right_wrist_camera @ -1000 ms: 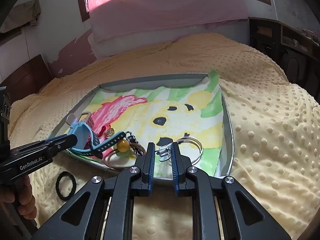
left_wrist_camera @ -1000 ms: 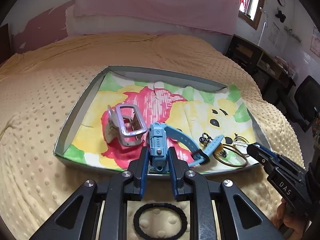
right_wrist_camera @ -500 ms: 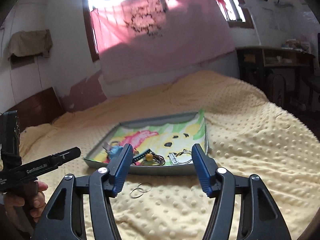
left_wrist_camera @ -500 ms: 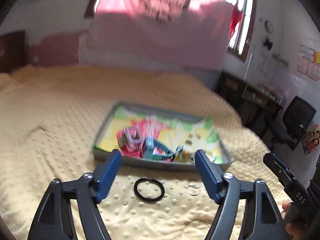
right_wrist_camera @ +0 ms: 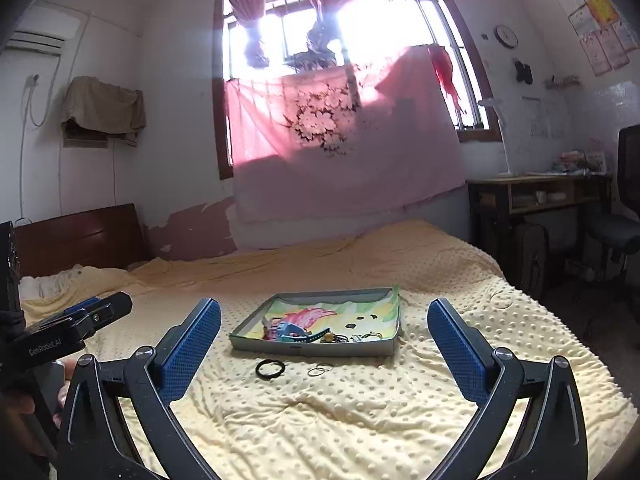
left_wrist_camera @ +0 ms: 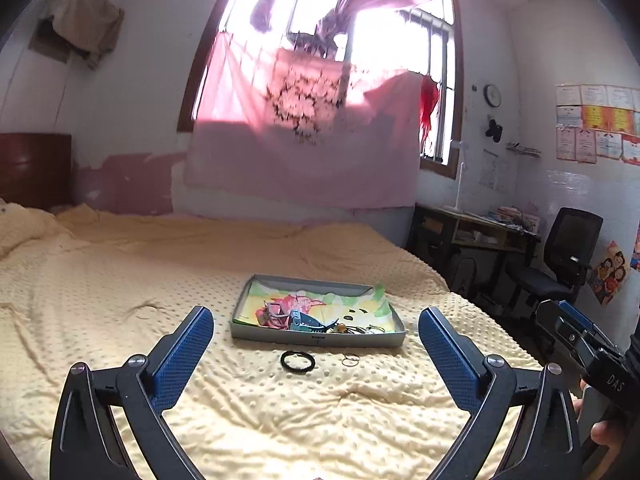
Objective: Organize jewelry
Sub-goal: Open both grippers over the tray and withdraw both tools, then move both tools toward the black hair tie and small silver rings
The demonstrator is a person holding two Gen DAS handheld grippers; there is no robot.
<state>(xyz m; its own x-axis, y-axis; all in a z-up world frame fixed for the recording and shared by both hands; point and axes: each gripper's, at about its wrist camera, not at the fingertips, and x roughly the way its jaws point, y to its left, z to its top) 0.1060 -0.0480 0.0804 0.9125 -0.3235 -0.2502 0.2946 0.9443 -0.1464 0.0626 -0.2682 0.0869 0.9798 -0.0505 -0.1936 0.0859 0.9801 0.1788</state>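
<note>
The left gripper (left_wrist_camera: 316, 334) is held with its blue-padded fingers (left_wrist_camera: 182, 354) spread wide, the jaws having just been opening, and nothing is clasped between them; the right gripper (right_wrist_camera: 324, 330) is likewise spread, its jaws just opened and empty; the grey tray (left_wrist_camera: 316, 338) is seen well ahead of both on the yellow dotted blanket (left_wrist_camera: 120, 300); a blue watch (left_wrist_camera: 298, 318), a silver clip (left_wrist_camera: 274, 310) and rings are gathered at its near wall; a black hair tie (left_wrist_camera: 297, 360) and two thin rings (left_wrist_camera: 350, 359) are left on the blanket just before the tray.
</note>
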